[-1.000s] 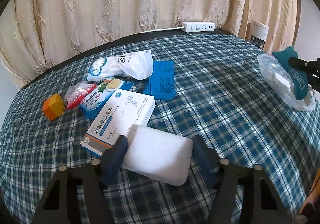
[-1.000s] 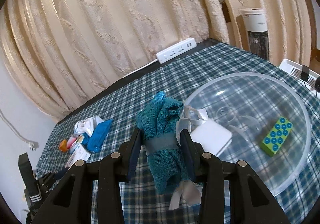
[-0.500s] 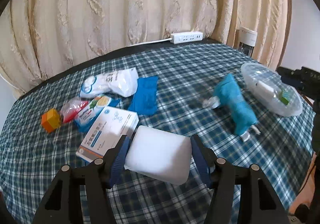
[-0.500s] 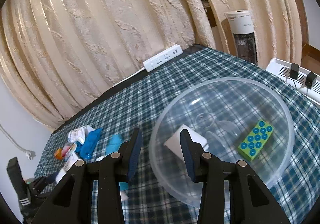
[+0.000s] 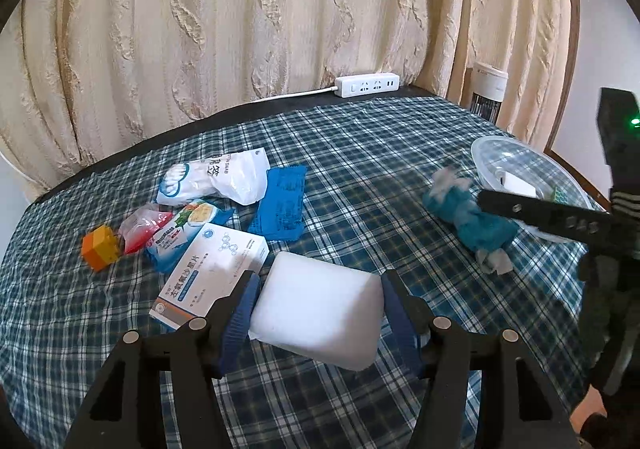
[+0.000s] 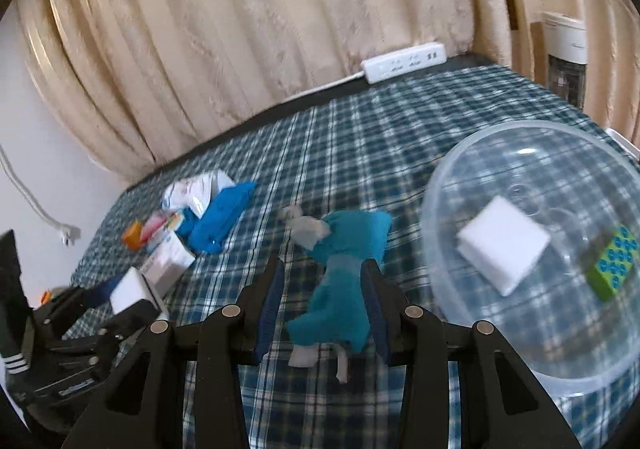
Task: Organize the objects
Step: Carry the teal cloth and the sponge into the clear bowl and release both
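Left tool (image 5: 316,309) pinching white sponge (image 5: 316,315).
Right tool (image 6: 324,313), lower centre, straddles teal cloth (image 6: 346,281) on the worktop (image 6: 360,137); grip indeterminate.

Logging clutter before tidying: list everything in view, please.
tablecloth: 1, blue plaid, under everything
bowl: 1, clear, on tablecloth
foam blocks: 2, white, one gripped, one in bowl
studded brick: 1, green, in bowl
cloth: 1, teal, beside bowl
medicine box: 1, white, in pile
swab bag: 1, white, in pile
packets: 3, two blue, one red, in pile
cube: 1, orange, pile's edge
power strip: 1, white, far edge
curtain: 1, cream, behind
left gripper: 1, black, shut on foam block
right gripper: 1, black, open astride cloth
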